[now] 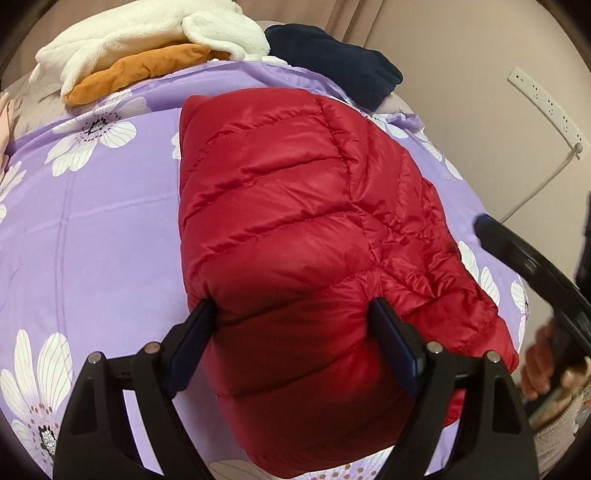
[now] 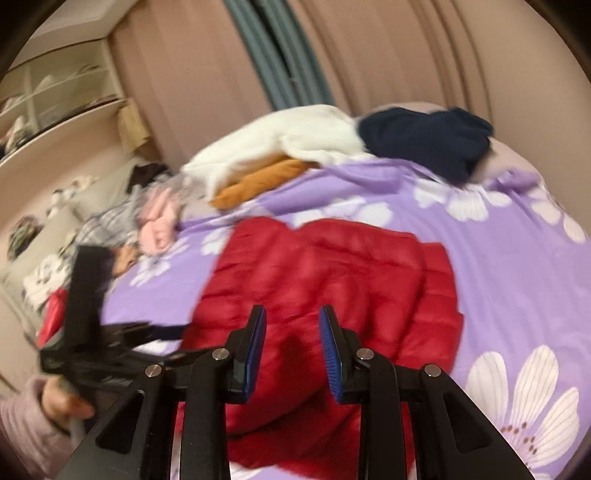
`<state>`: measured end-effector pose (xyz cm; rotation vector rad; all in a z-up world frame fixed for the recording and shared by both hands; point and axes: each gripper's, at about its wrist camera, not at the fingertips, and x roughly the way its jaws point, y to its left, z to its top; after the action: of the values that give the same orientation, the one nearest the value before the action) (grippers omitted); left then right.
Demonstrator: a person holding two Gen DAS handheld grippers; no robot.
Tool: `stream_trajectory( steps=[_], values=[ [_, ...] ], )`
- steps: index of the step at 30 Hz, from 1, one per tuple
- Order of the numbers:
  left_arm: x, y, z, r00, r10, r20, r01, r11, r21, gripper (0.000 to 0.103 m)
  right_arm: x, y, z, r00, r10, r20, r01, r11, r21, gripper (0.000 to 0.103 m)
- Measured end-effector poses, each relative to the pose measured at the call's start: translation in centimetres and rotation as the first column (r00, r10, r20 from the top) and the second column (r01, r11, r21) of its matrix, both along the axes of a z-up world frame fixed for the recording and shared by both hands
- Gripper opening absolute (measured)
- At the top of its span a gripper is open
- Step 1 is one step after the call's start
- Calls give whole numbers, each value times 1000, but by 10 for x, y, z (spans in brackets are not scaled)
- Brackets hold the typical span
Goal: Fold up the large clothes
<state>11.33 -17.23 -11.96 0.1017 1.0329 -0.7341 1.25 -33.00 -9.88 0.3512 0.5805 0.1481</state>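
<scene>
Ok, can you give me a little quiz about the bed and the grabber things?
1. True or false: the red puffer jacket lies on a purple flowered bedspread.
2. Which gripper has the jacket's end squeezed between its fingers? A: left. B: right.
3. Fill in: the orange garment is tucked under a fluffy ___ one.

Key:
1. True.
2. A, the left gripper.
3. White; it is the white fluffy garment.
</scene>
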Motion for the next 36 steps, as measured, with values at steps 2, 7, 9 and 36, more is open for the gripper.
stream_trajectory(
  steps=[2,7,9,36],
  values=[
    [0,-1,0,1000,0,3,0,1000,4,85,-6,15,1,999,47,1,-47,999,-24,29],
    [0,-3,-1,1000,-6,7,6,1000,24,85,-12,42,-15,994,107,-38,-111,985,-133,29],
    [-2,-5,-2,1000,-14,18,13,999,41,85,-9,40,-22,993,94,-69,-103,985,-139,29],
    [-8,-20,-12,997,-39,74,32,995,95,89,-20,-3,-40,996,-29,-87,30,999,10,33]
  ],
)
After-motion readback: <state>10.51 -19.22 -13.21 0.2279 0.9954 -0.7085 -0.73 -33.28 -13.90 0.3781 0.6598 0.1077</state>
